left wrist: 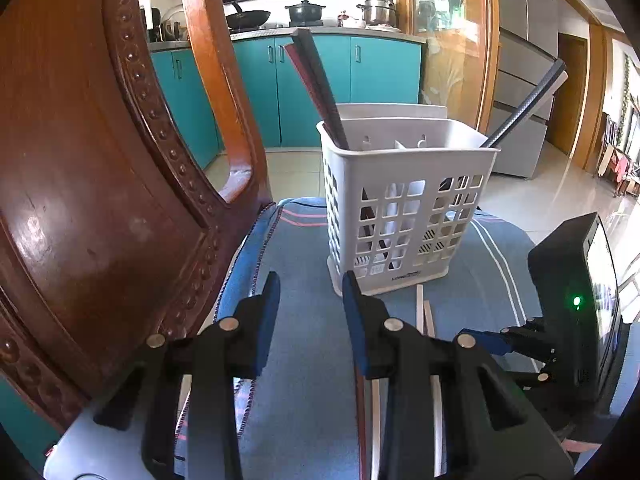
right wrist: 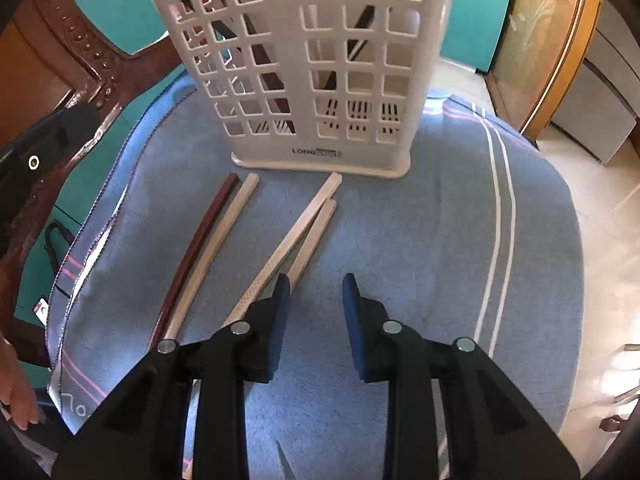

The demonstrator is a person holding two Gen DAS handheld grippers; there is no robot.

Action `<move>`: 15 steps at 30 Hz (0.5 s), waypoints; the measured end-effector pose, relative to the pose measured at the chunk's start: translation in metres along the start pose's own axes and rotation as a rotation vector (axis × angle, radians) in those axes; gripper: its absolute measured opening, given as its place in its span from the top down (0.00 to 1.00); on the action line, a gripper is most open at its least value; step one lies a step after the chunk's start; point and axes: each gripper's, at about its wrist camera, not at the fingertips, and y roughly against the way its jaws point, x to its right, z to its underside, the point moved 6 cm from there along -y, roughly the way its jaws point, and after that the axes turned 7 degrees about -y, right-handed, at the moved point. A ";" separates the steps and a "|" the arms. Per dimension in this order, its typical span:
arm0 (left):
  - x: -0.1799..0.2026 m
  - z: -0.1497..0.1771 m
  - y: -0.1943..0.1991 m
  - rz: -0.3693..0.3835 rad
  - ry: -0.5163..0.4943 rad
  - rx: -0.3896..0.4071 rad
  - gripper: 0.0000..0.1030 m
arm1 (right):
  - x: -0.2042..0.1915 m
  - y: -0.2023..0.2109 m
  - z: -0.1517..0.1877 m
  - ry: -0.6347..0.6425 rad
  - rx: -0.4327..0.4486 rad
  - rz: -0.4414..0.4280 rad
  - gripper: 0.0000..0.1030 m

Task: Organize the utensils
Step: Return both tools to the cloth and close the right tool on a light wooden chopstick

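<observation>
basket [right wrist: 304, 60]: matt plastic | chopsticks [right wrist: 316, 216]: probably wood | cloth [right wrist: 400, 240]: napped

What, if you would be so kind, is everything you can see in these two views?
utensil basket: one, white, standing on the cloth by its far edge
loose chopsticks: four; three pale wood, one dark red-brown, lying on the cloth in front of the basket
chopsticks in basket: dark red-brown in the left compartment, black in the right; count unclear
cloth: one, blue with white and pink stripes, covering the seat
wooden chair: one, brown, carved back to the left
cabinets: teal, behind, with pots on the counter
left tongs: black with blue pads, open, nothing between them
right tongs: same colours, open, over the pale chopsticks' near ends
</observation>
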 end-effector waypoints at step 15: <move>0.008 0.006 -0.011 -0.006 -0.021 -0.040 0.63 | 0.021 0.006 0.011 -0.046 -0.006 -0.008 0.97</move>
